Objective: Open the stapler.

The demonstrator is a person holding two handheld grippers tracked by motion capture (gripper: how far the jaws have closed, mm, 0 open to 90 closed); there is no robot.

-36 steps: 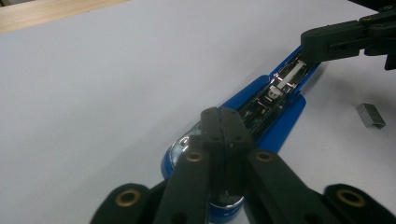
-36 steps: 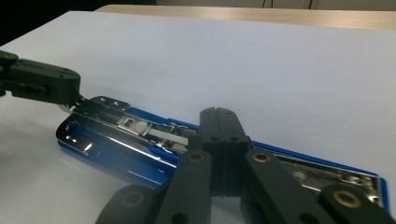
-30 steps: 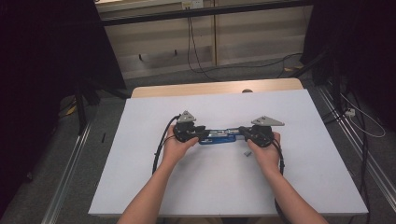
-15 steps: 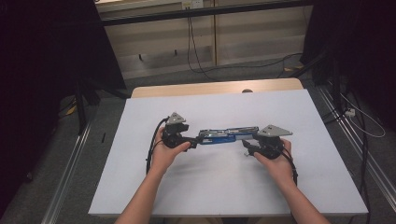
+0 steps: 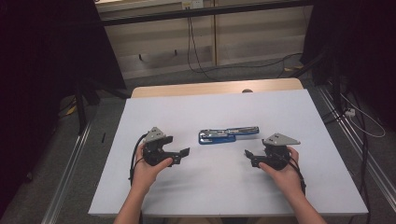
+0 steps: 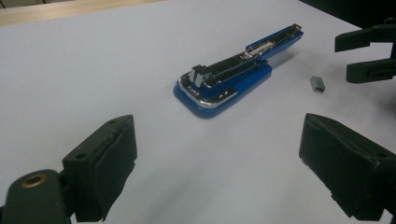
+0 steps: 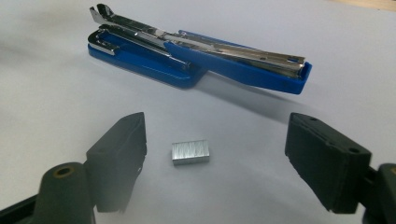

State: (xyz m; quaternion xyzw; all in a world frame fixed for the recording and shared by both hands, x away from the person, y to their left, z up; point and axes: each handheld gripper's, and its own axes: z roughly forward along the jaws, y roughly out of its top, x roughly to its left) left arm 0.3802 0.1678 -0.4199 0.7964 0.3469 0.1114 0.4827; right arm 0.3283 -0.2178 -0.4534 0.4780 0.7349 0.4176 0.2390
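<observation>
A blue stapler [image 5: 228, 134] lies swung open and flat on the white table [image 5: 210, 107], its metal staple channel facing up [image 6: 233, 77] [image 7: 196, 56]. A small block of staples [image 7: 190, 152] [image 6: 318, 84] rests on the table just in front of it. My left gripper [image 5: 183, 155] [image 6: 217, 172] is to the stapler's left, apart from it. Its jaws have just been opening and nothing is between them. My right gripper [image 5: 248, 156] [image 7: 217, 163] is to the stapler's right. Its jaws have also just been opening. The staple block lies on the table ahead of its gap, untouched.
A wooden strip [image 5: 215, 87] runs along the table's far edge. Cables [image 5: 196, 51] trail over the floor behind it. Metal rails [image 5: 70, 163] flank the table on both sides, with dark curtains beyond.
Both grippers have let go of the stapler and drawn apart, left one leftward, right one rightward, with jaws opening. The stapler stays on the table between them.
</observation>
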